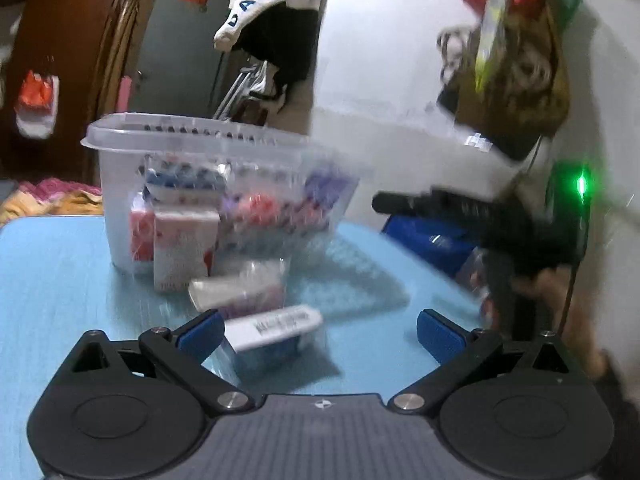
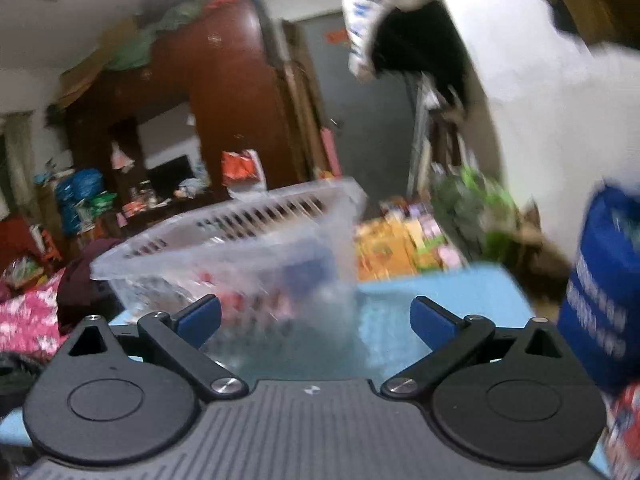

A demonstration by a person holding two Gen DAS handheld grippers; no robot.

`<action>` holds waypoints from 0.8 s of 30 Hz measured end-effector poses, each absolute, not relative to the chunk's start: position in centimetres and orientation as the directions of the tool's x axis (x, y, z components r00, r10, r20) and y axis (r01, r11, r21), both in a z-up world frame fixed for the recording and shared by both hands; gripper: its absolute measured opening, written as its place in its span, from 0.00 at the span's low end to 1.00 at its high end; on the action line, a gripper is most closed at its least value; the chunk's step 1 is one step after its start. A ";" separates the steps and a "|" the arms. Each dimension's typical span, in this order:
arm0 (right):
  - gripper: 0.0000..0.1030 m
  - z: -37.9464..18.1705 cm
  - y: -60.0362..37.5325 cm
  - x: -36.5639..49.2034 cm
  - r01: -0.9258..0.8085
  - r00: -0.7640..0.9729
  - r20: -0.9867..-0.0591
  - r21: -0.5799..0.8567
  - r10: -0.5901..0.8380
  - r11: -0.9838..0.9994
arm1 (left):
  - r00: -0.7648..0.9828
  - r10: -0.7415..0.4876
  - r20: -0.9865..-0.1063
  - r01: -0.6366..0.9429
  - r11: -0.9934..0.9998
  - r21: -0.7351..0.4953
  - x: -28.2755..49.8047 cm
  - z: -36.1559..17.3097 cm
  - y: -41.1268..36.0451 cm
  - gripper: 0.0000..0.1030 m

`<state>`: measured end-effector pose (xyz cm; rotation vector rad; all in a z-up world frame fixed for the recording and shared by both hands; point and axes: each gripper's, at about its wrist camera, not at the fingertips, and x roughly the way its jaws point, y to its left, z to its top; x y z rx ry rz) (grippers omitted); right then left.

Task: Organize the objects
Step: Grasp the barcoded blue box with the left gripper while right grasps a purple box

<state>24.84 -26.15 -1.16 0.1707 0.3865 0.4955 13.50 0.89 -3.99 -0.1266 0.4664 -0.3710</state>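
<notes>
A clear plastic basket stands on the blue table, with several small boxes inside. A pink-and-white box stands in front of it, and two flat white packets lie nearer to me. My left gripper is open, low over the table, with the nearest packet just inside its left finger. My right gripper is open and empty, facing the same basket from close by. The right gripper also shows in the left wrist view at the right. Both views are blurred.
A blue bag stands at the table's right side, and it shows in the left wrist view. Clothes hang on the white wall behind. A brown wardrobe and a cluttered bed lie beyond the table's left edge.
</notes>
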 end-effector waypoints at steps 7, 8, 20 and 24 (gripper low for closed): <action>1.00 -2.2 -27.2 25.0 -0.403 0.811 -0.320 0.300 0.489 0.865 | 0.837 -0.118 -0.535 0.146 0.989 0.009 16.0 -6.6 -3.0 0.90; 1.00 -2.3 -27.1 24.9 -0.409 0.806 -0.324 0.299 0.495 0.862 | 0.833 -0.133 -0.537 0.151 0.989 -0.011 15.9 -6.7 -2.6 0.77; 1.00 -3.8 -20.6 22.2 -0.540 0.708 -0.404 0.218 0.579 0.813 | 0.874 -0.196 -0.444 0.173 0.981 -0.094 12.3 -5.4 5.5 0.75; 1.00 -4.4 -16.8 21.6 -0.611 0.645 -0.459 0.170 0.610 0.773 | 0.911 -0.140 -0.388 0.104 0.988 -0.113 12.1 -3.4 9.1 0.75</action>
